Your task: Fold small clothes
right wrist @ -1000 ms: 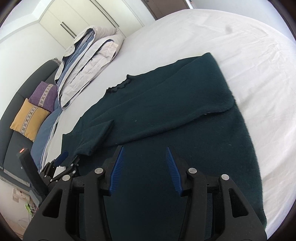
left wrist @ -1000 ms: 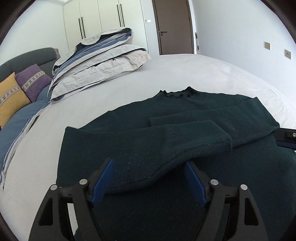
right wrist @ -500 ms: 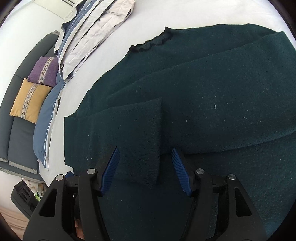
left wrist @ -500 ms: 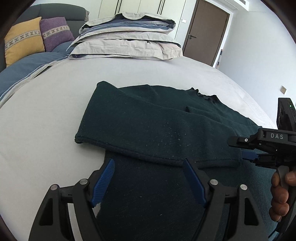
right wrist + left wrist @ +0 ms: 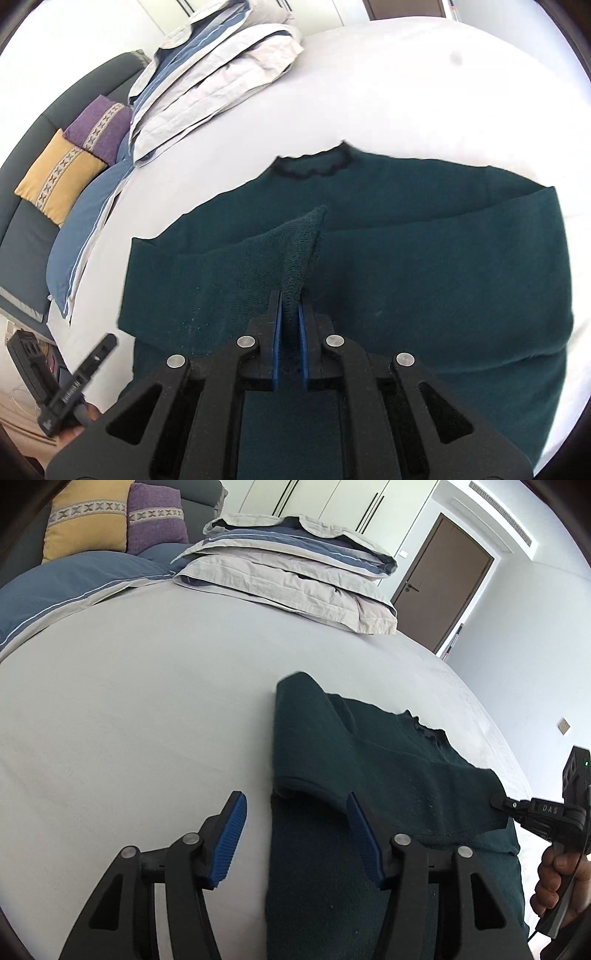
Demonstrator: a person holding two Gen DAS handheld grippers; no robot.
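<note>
The dark green sweater (image 5: 369,775) lies flat on the bed (image 5: 147,701) near its foot edge, sleeves folded across the body. It looks soft, limp and light, best pinched at cuffs or hems. The left hand-held gripper (image 5: 295,834) has just been closing, jaws apart astride the sweater's left edge, gripping nothing. The right hand-held gripper (image 5: 290,332), open a second ago, now pinches the sleeve cuff (image 5: 299,251).

A dark green knit sweater (image 5: 424,266) lies flat on the white bed sheet (image 5: 388,85), its frilled neckline at twelve o'clock. Both sleeves are folded across the chest; the cuff of one sleeve (image 5: 295,254) is pinched upward into a ridge.
</note>
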